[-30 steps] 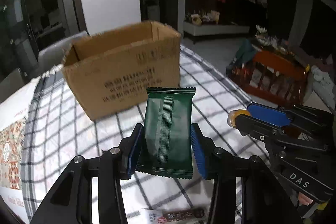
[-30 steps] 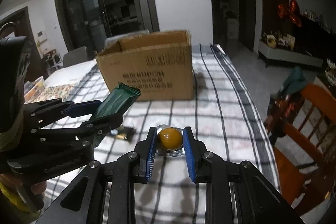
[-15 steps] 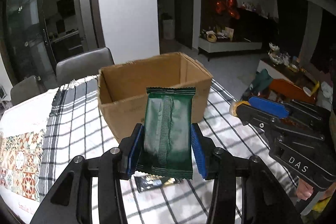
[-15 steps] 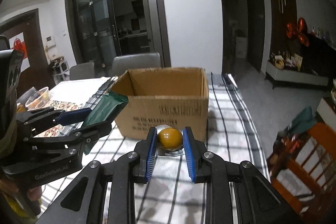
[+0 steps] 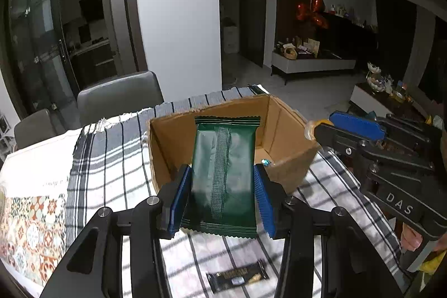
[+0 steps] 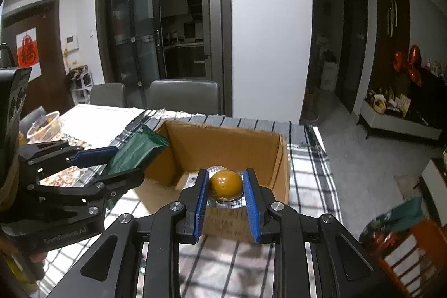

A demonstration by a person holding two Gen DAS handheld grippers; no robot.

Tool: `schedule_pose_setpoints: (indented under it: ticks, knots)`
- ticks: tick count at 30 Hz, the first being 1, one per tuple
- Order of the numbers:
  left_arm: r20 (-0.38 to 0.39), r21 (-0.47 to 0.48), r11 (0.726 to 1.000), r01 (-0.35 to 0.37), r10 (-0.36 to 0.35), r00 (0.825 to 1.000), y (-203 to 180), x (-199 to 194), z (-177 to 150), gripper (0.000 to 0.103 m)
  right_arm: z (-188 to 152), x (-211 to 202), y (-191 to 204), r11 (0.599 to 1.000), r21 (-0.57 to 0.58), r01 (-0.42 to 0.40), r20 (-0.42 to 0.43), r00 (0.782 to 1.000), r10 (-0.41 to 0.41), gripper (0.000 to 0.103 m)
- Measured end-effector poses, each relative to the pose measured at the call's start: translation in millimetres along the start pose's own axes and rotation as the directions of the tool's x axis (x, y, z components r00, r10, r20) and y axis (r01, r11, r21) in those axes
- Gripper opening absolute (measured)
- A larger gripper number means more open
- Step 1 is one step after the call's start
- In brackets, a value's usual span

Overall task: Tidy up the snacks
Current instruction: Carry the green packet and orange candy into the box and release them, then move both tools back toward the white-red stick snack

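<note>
- The left gripper (image 5: 222, 198) fills the bottom centre of the left wrist view, its blue pads clamped on the long edges of a dark green snack packet (image 5: 223, 175).
- The packet stands upright between the pads. Its crimped top edge reaches up in front of the open mouth of a cardboard box (image 5: 290, 161) at mid-frame.
- The right gripper (image 6: 226, 200) sits at the bottom centre of the right wrist view, its blue pads closed on a yellow-orange domed snack in a silver blister (image 6: 225, 183).
- That snack is held at the near rim of the cardboard box, in front of its opening.
- The box rests on a black-and-white checked tablecloth (image 5: 111, 152).
- A small dark snack bar with gold print (image 5: 237, 274) lies flat on the cloth at the lower centre of the left view; its writing is too small to read.
- Letters "DAS" show on the right gripper's body at the right edge of the left view.
- "GenRobot.AI" is printed on the left gripper's body at the lower left of the right view.
- Print on the box's front wall is blurred.
</note>
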State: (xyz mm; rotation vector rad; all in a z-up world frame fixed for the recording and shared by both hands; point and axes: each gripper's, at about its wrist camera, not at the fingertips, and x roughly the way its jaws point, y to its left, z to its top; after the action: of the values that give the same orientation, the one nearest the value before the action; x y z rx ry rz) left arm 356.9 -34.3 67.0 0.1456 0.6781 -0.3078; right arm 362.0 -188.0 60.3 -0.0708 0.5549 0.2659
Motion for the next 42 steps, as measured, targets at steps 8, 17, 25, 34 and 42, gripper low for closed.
schedule_pose_setpoints:
  ticks: [8, 17, 25, 34, 42]
  knots:
    - [-0.011, 0.009, 1.0, -0.008, 0.008, 1.0, 8, 36, 25, 0.045, 19, 37, -8, 1.0, 0.003, 0.003, -0.014, 1.0, -0.003, 0.027]
    - [0.027, 0.016, 0.995, -0.098, 0.097, 0.995, 6, 33, 22, 0.066, 7, 43, -16, 0.999, 0.012, 0.034, -0.039, 0.999, -0.033, 0.048]
    - [0.037, 0.002, 0.992, -0.123, 0.123, 0.992, -6, -6, -16, 0.069, -20, -2, -1, 1.0, 0.005, -0.001, -0.01, 1.0, 0.001, 0.048]
    - [0.046, -0.072, 0.988, -0.138, 0.142, 0.989, -13, -46, -54, 0.07, -47, -49, 22, 0.999, -0.032, -0.012, 0.035, 0.999, 0.013, 0.048]
    - [0.057, -0.075, 0.986, -0.145, 0.15, 0.987, -27, -82, -84, 0.075, -74, -77, 37, 0.998, -0.041, -0.054, 0.026, 0.998, 0.055, 0.048]
